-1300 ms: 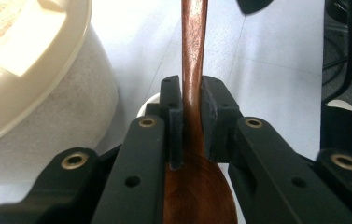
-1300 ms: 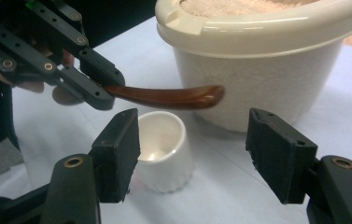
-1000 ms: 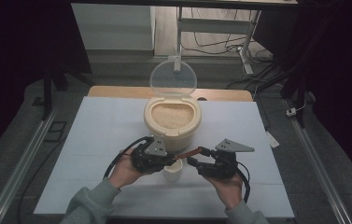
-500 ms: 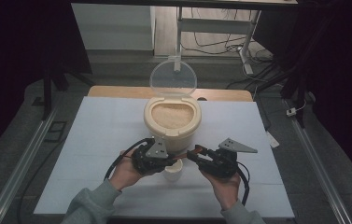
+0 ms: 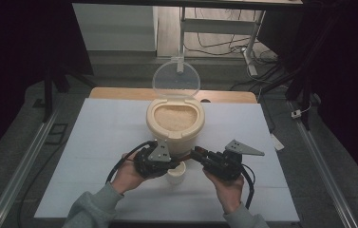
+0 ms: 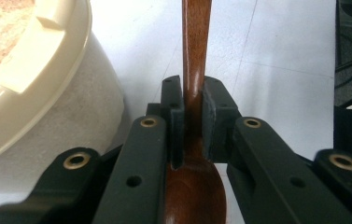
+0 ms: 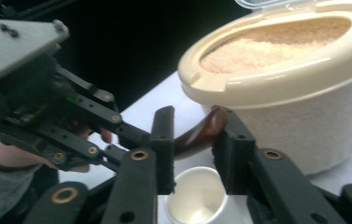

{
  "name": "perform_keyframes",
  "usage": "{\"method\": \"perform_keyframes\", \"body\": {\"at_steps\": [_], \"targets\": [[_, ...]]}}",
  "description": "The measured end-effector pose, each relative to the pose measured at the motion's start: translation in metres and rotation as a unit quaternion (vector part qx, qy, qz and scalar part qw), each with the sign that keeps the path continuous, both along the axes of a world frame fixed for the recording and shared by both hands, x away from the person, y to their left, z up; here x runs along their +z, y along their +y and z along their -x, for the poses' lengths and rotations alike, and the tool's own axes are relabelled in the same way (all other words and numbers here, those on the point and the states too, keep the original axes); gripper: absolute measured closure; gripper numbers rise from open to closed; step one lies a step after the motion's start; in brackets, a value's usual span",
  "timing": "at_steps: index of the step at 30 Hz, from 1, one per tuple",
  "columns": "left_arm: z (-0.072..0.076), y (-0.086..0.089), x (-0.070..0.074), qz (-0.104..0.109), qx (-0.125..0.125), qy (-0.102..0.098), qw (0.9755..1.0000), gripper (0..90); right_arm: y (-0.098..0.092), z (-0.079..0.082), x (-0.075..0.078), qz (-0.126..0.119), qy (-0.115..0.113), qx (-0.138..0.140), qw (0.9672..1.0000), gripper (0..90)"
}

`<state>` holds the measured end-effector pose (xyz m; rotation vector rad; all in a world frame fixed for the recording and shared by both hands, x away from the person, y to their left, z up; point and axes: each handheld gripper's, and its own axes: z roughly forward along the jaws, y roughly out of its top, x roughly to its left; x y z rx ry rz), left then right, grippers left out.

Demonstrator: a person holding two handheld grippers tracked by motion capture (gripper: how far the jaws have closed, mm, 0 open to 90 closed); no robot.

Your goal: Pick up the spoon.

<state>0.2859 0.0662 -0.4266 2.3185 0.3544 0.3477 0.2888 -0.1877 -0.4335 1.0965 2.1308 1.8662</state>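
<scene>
Spoon, dark wood, is clamped at its neck between the left gripper fingers, handle running on toward 12 o'clock, prob. for a handover. Right gripper fingers stand apart, either side of the spoon's end, not yet closed. Small white cup sits on the bench below both, at 6 o'clock from the open rice container, prob. ready for scooping.

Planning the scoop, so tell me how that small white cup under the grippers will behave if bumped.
The white cup looks empty, so probably light and easy to shove. It stands free on the table, unheld, so the wooden spoon catching its rim might tip it. Its round shape suggests it would roll afterwards.
</scene>
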Motion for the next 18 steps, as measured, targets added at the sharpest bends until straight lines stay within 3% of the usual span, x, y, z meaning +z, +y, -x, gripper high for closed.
{"method": "perform_keyframes", "body": {"at_steps": [2, 7, 13, 14, 15, 16, 17, 18], "targets": [[0.001, -0.002, -0.001, -0.005, -0.002, -0.003, 1.0000, 79.5, -0.001, 0.001, 0.002, -0.017, -0.008, 0.019, 0.9997, 79.9], [0.002, -0.003, -0.001, -0.004, -0.005, -0.003, 1.0000, 79.5, 0.001, 0.003, 0.005, -0.023, -0.022, 0.033, 0.9989, 82.7], [0.002, 0.000, 0.000, 0.018, 0.003, 0.002, 0.9998, 78.3, -0.001, 0.000, 0.003, -0.043, -0.025, 0.044, 0.9978, 82.9], [0.003, 0.001, 0.000, 0.028, 0.008, 0.004, 0.9996, 70.6, -0.002, 0.000, 0.004, -0.048, -0.029, 0.043, 0.9975, 83.0], [0.003, 0.003, 0.001, 0.040, 0.014, 0.003, 0.9991, 70.6, -0.002, 0.000, 0.004, -0.048, -0.029, 0.043, 0.9975, 83.0], [0.003, 0.004, 0.001, 0.051, 0.019, 0.006, 0.9985, 56.0, -0.004, 0.001, 0.005, -0.048, -0.036, 0.045, 0.9972, 83.0], [0.004, 0.006, 0.002, 0.063, 0.025, 0.009, 0.9977, 56.0, -0.004, 0.001, 0.005, -0.048, -0.036, 0.045, 0.9972, 83.0], [0.005, 0.009, 0.003, 0.071, 0.031, 0.011, 0.9969, 45.5, -0.005, 0.001, 0.006, -0.053, -0.042, 0.046, 0.9966, 83.0]]}}
